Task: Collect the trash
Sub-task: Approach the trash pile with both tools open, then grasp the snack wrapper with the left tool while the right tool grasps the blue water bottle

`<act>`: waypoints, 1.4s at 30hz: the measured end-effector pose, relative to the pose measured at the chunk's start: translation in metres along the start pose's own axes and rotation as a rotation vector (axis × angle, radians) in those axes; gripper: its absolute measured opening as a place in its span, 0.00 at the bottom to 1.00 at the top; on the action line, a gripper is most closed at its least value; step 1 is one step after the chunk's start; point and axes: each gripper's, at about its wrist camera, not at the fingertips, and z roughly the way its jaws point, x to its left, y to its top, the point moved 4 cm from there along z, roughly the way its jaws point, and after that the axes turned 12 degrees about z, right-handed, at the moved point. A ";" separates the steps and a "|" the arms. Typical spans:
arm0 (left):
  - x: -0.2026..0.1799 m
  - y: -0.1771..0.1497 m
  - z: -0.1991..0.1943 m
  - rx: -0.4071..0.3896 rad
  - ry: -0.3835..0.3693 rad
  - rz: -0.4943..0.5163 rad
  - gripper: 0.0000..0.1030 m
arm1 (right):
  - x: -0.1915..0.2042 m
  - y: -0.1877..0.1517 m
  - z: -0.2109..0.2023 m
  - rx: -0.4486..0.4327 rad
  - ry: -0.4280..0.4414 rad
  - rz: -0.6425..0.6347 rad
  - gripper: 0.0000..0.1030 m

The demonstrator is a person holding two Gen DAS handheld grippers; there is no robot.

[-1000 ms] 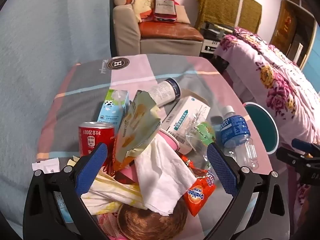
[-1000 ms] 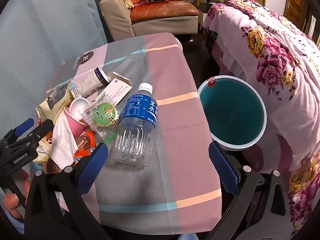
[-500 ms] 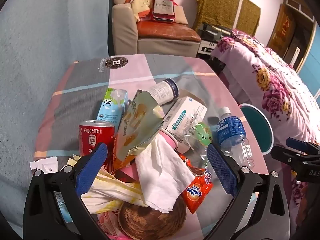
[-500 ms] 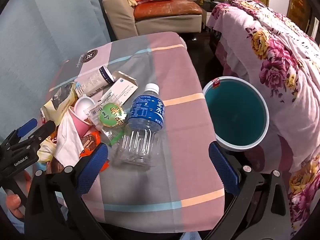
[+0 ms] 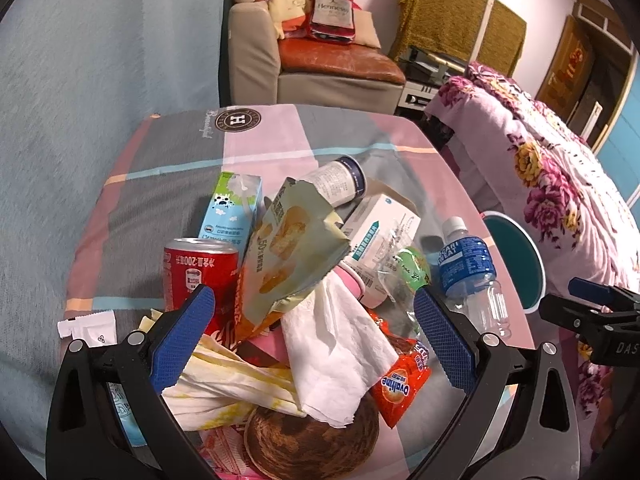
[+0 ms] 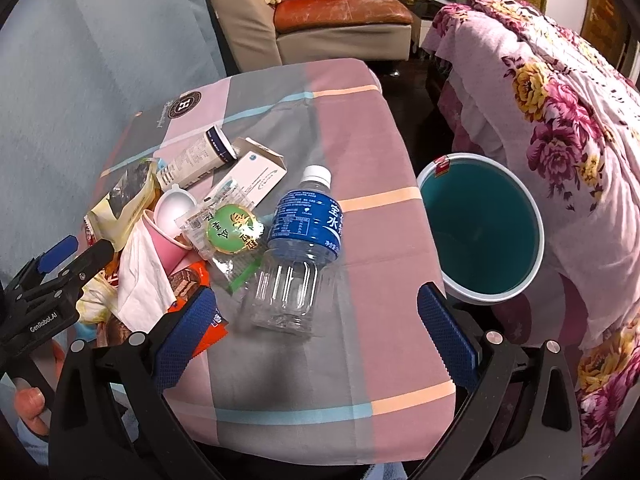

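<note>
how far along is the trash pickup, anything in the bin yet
Nothing looks done: the teal bin appears empty. Nothing is in hand; the left gripper and right gripper are both open. Left: the whole pile, including the water bottle, red can and tissue.

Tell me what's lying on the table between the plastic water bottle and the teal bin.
Nothing. In the right wrist view, only bare checked tablecloth runs from the water bottle to the table's edge; the teal bin stands just beyond it on the floor.

Bright indoor light, sharp centre, fisheye-warped dark corners.
</note>
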 end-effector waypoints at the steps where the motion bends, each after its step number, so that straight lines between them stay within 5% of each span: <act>1: 0.001 0.000 -0.001 0.001 0.000 -0.004 0.96 | 0.001 0.000 0.000 0.001 0.001 -0.002 0.94; 36: 0.025 0.002 0.021 0.035 -0.007 0.041 0.96 | -0.006 0.003 0.046 0.126 0.036 0.063 0.94; 42: 0.013 0.018 0.041 0.065 -0.001 0.105 0.78 | -0.008 0.013 0.060 0.143 0.040 0.061 0.94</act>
